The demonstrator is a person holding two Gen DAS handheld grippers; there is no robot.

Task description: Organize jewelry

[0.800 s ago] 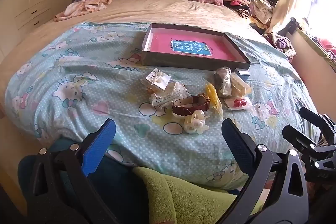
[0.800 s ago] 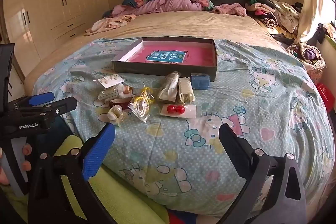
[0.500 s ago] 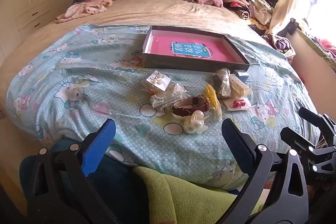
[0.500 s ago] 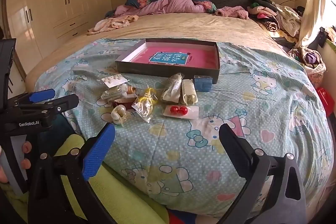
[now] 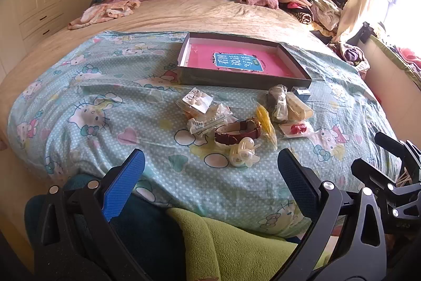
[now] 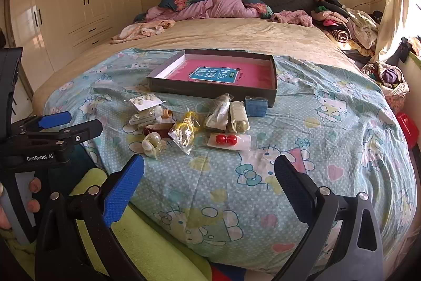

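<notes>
Nothing is sorted yet: my left gripper (image 5: 210, 167) and right gripper (image 6: 209, 170) both gape wide and empty while the jewelry packets (image 6: 184, 132) lie on the bed before the empty box (image 6: 218, 88).

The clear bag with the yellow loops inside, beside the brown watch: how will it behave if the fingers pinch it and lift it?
The clear bag looks thin and crinkled, so it will probably sag and fold. It seems light, holding only small yellow loops. The glossy film may slip between the pads, and it lies against the brown watch, which it might nudge.
</notes>
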